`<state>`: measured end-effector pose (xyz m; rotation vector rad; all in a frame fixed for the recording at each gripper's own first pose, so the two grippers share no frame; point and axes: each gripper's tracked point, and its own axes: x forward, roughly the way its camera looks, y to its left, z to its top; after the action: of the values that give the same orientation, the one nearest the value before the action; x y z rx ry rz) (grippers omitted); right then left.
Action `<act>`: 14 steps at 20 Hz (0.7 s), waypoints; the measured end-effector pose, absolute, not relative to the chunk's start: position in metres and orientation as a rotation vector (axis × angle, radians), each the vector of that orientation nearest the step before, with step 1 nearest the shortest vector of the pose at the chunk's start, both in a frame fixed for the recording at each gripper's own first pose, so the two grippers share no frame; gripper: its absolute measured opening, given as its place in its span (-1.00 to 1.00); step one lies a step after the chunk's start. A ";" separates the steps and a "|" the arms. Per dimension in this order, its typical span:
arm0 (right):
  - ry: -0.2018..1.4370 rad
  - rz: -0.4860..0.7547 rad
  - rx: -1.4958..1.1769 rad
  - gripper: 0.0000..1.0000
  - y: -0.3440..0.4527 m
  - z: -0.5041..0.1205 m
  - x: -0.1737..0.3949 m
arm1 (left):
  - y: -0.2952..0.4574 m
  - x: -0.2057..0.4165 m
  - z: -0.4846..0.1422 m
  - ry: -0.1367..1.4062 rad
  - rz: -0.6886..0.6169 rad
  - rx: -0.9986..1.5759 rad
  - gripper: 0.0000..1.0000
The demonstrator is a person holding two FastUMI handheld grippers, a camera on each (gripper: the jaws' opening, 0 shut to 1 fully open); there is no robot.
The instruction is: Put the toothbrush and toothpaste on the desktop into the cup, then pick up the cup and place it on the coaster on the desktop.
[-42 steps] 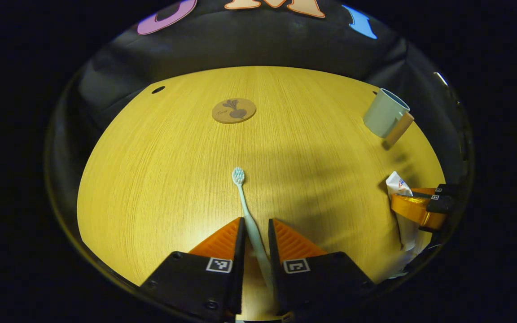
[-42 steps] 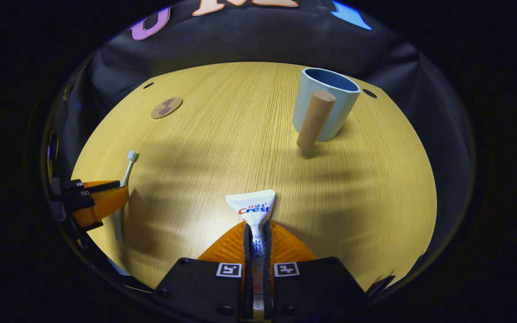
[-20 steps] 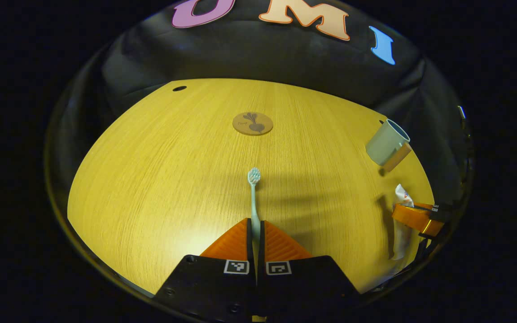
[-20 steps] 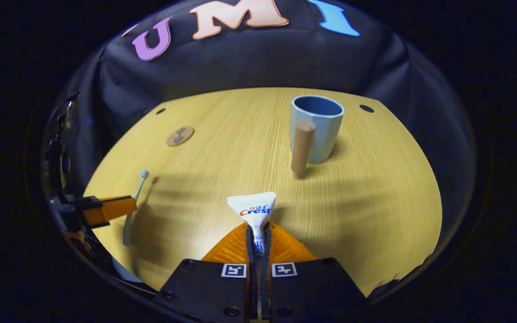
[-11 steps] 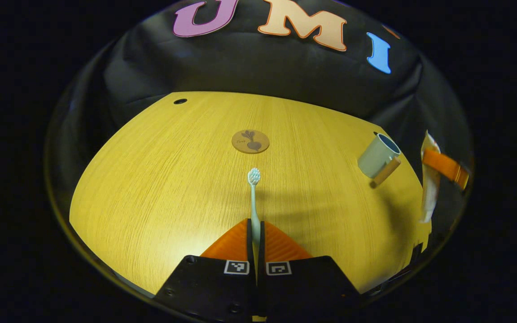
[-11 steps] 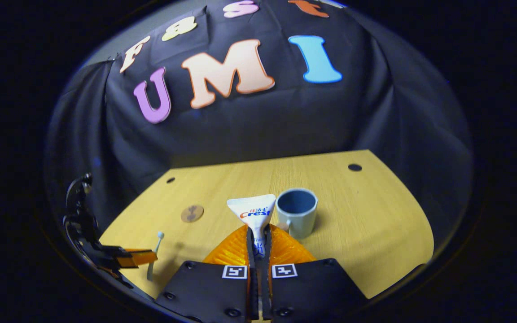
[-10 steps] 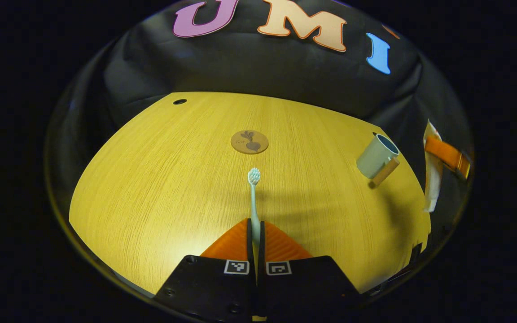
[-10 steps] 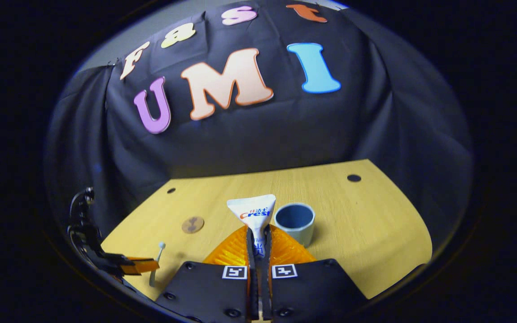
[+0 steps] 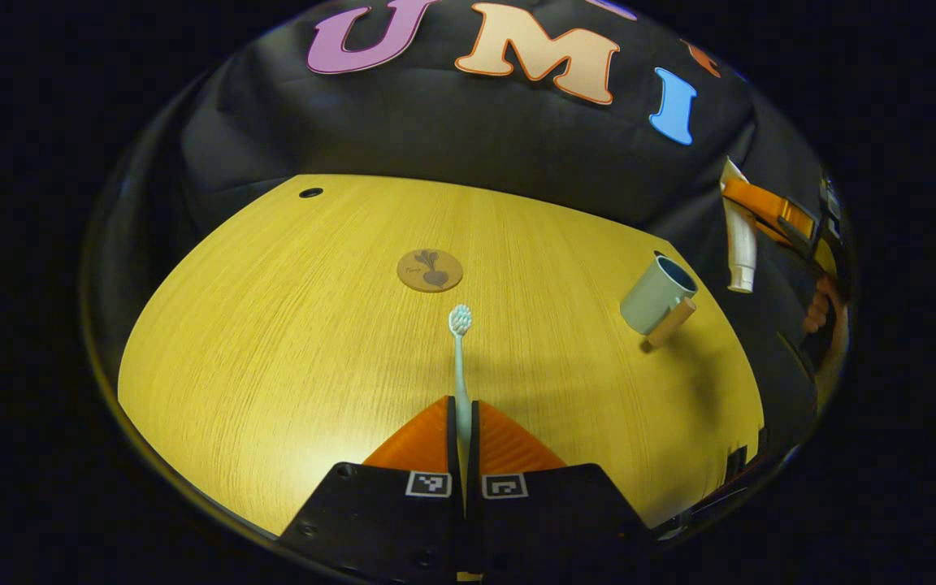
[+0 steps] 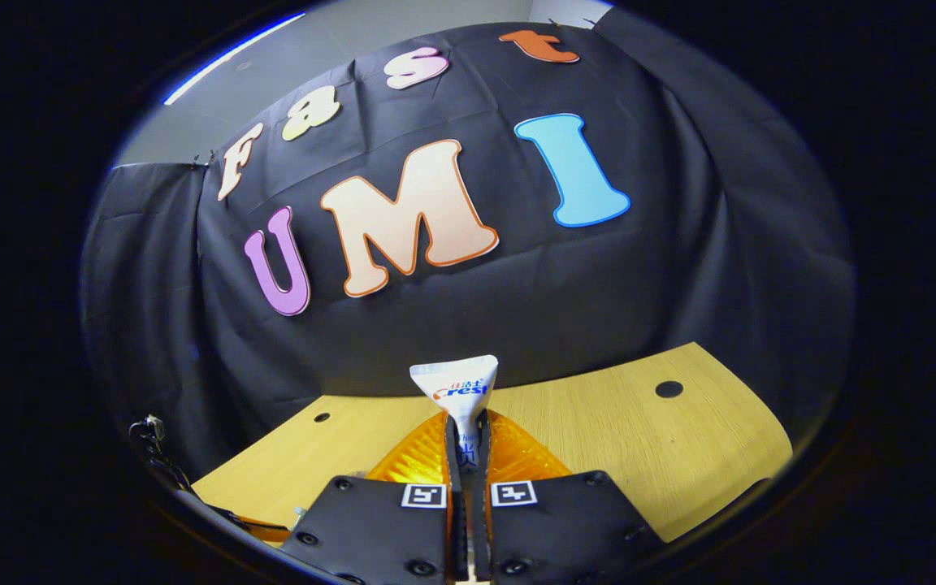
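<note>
My left gripper (image 9: 462,406) is shut on the handle of the pale blue toothbrush (image 9: 459,349), whose bristle head points toward the round coaster (image 9: 430,270) on the wooden desktop (image 9: 289,325). The light blue cup (image 9: 653,294) with a wooden handle stands at the right of the desktop. High above it the right gripper (image 9: 764,207) holds the white toothpaste tube (image 9: 738,248) with its cap hanging down. In the right gripper view my right gripper (image 10: 468,431) is shut on the toothpaste tube (image 10: 460,390), its flat crimped end forward, tilted up toward the cloth wall.
Cable holes sit near the desktop's far corners (image 9: 310,193) (image 10: 668,389). A hand (image 9: 825,313) shows at the right edge of the left gripper view. The desktop's far edge meets the black cloth wall.
The right gripper has risen and tilted upward with the toothpaste, so the cup dropped out of its view. The left gripper, holding the toothbrush, has barely shifted.
</note>
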<state>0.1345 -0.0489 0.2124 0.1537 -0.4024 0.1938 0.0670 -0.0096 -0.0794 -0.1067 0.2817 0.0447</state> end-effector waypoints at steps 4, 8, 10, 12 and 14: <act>-0.478 0.206 0.158 -0.89 -0.053 0.231 0.156 | -0.016 0.071 -0.074 0.263 0.037 -0.112 -1.00; -0.552 0.164 0.078 -0.89 -0.073 0.231 0.179 | -0.027 0.079 -0.071 0.244 0.024 -0.149 -1.00; -0.576 0.149 0.053 -0.89 -0.078 0.224 0.187 | -0.029 0.086 -0.070 0.229 0.023 -0.150 -1.00; -0.574 0.132 0.049 -0.89 -0.084 0.210 0.202 | -0.033 0.090 -0.072 0.236 0.017 -0.148 -1.00; -0.543 0.120 0.052 -0.89 -0.089 0.191 0.211 | -0.036 0.091 -0.071 0.229 0.016 -0.150 -1.00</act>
<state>0.2110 -0.0887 0.1910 0.0517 -0.5432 0.1204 0.0914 -0.0359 -0.0715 -0.1497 0.2294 0.0162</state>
